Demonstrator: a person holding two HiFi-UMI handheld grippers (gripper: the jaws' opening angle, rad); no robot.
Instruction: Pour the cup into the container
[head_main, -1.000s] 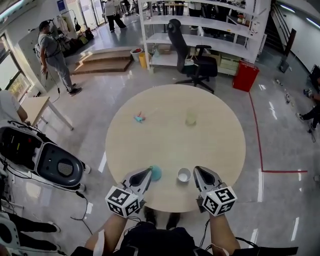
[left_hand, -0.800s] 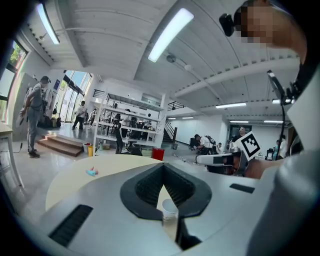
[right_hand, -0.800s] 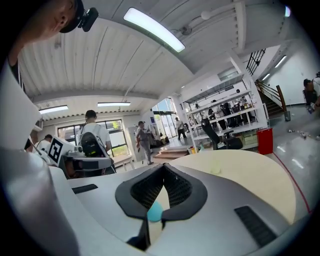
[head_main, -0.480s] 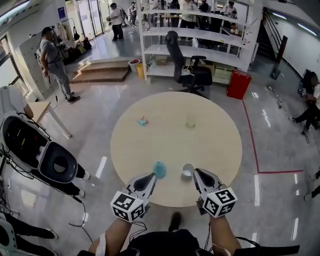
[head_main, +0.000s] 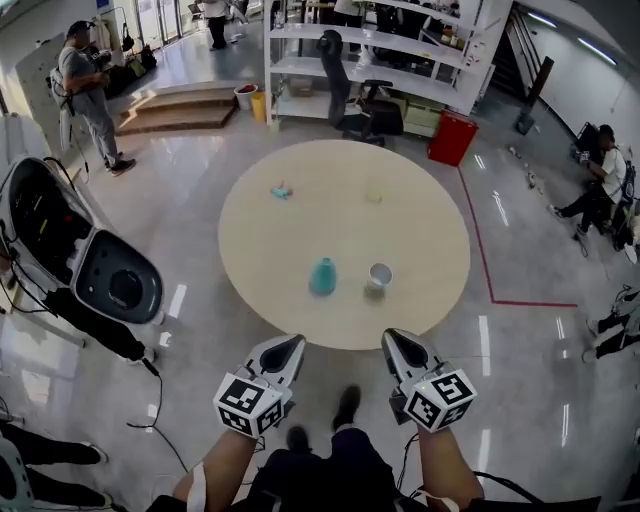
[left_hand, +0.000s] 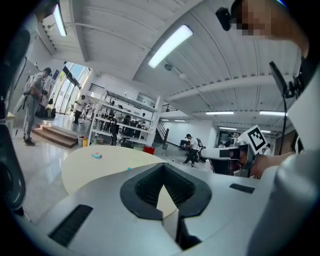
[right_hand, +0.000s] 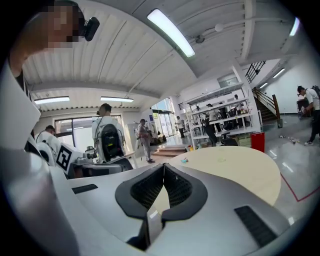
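The left hand-held gripper and right hand-held gripper are seen closed and empty, off the tabletop — the white cup, beside the teal container, is judged light and rigid; its wall should be pinched.

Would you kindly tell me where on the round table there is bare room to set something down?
The table is mostly bare. The widest free patch is the middle, bordered by the teal vessel and white cup near the front and the small blue item and pale object at the back. Both side flanks are free. Only the vessel-cup gap is tight.
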